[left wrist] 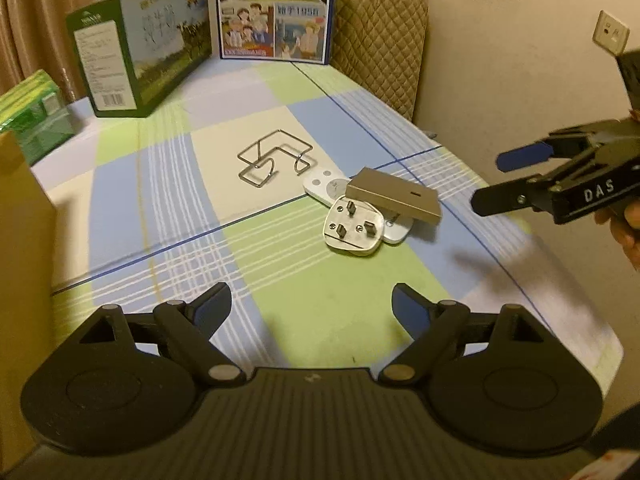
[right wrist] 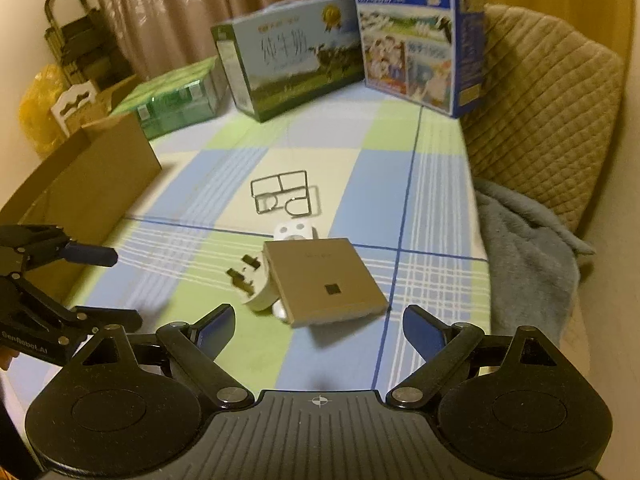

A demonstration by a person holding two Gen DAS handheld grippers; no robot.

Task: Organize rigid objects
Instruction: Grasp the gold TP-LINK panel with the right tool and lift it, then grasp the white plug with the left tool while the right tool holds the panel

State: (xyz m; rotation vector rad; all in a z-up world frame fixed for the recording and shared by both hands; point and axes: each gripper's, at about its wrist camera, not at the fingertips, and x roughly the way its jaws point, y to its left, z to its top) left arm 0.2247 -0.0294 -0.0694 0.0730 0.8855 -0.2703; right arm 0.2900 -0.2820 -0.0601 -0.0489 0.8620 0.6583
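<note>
Both claws, left claw (left wrist: 311, 304) and right claw (right wrist: 319, 326), hang spread and empty above the checked surface (left wrist: 168, 216). Only the left view shows the flat gold box (left wrist: 394, 200) resting, seemingly, on the white three-pin plug (left wrist: 352, 226).

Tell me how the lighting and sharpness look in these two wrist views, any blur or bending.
Left wrist view: warm dim light, the right gripper smeared by motion, its shadow soft on the checked tablecloth. Right wrist view: fisheye bends the blue milk carton outward, the tan flat box sharp, the left gripper blurred at the edge.
</note>
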